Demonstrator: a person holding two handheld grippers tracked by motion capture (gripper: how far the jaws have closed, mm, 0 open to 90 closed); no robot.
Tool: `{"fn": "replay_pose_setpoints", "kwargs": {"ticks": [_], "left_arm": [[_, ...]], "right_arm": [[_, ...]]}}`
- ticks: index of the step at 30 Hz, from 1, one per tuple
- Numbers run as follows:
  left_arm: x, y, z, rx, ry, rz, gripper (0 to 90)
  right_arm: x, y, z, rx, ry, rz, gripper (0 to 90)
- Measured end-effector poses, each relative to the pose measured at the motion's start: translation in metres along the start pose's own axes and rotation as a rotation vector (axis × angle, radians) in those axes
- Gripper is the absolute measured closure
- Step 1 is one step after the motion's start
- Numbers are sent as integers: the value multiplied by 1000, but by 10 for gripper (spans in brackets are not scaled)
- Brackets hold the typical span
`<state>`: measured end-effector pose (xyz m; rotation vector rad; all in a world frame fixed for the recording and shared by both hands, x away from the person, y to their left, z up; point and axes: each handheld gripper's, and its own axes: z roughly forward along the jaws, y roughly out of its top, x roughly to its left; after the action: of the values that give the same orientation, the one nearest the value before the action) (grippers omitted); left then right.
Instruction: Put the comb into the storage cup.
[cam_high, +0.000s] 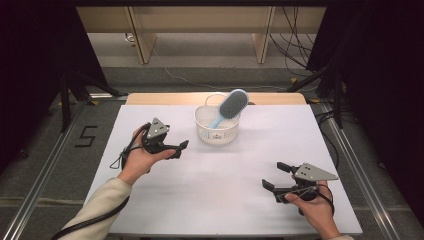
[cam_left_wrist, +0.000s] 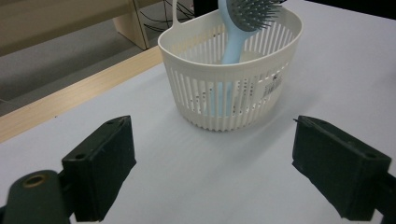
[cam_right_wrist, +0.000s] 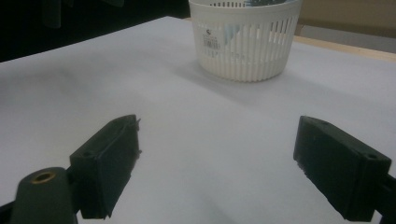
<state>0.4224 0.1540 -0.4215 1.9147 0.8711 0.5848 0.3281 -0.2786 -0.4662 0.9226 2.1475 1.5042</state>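
**Hairbrush stands in basket at far edge; left claw is the nearer**

The hairbrush (cam_high: 229, 107) stands inside the white slatted basket (cam_high: 216, 131), which sits on the desk (cam_high: 225, 200) near the middle of its far edge. The pale blue handle goes down into the basket; the grey bristled head rises above the rim and leans toward the desk's far right corner. The long axis is therefore steep, tilted rather than upright, with the head as the exposed part.

The left claw (cam_high: 181, 148) is held just off the basket's near-left side, jaws pointing toward it. In the left gripper view the basket (cam_left_wrist: 233, 70) lies dead ahead between the two jaws, and the hairbrush (cam_left_wrist: 238, 32) shows through the slats and above the rim. Jaws are spread wide and hold nothing.

The right claw (cam_high: 275, 175) is near the desk's near right corner, well apart from the basket, jaws aimed toward the desk's middle. Its own view places the basket (cam_right_wrist: 245, 39) farther off, up and slightly right of centre. Jaws are likewise wide and empty.

Assessment: the left claw is the better placed. Any grasp would need to come from above the rim, onto the head or upper handle, since the basket wall blocks a level approach. The light basket could shift or tip if the brush catches on it.
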Motion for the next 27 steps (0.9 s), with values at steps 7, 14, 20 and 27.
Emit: {"fn": "replay_pose_setpoints", "kwargs": {"ticks": [7,14,20,27], "left_arm": [[-4,-8,-4,17,-11,8,124],[-2,-17,-12,18,-12,5,124],[-1,-21,-18,14,-13,-4,124],[-5,-27,-22,17,-14,0,125]], "right_arm": [[0,0,0,0,0,1,152],[0,0,0,0,1,0,152],[0,0,0,0,1,-1,152],[0,0,0,0,1,0,152]]}}
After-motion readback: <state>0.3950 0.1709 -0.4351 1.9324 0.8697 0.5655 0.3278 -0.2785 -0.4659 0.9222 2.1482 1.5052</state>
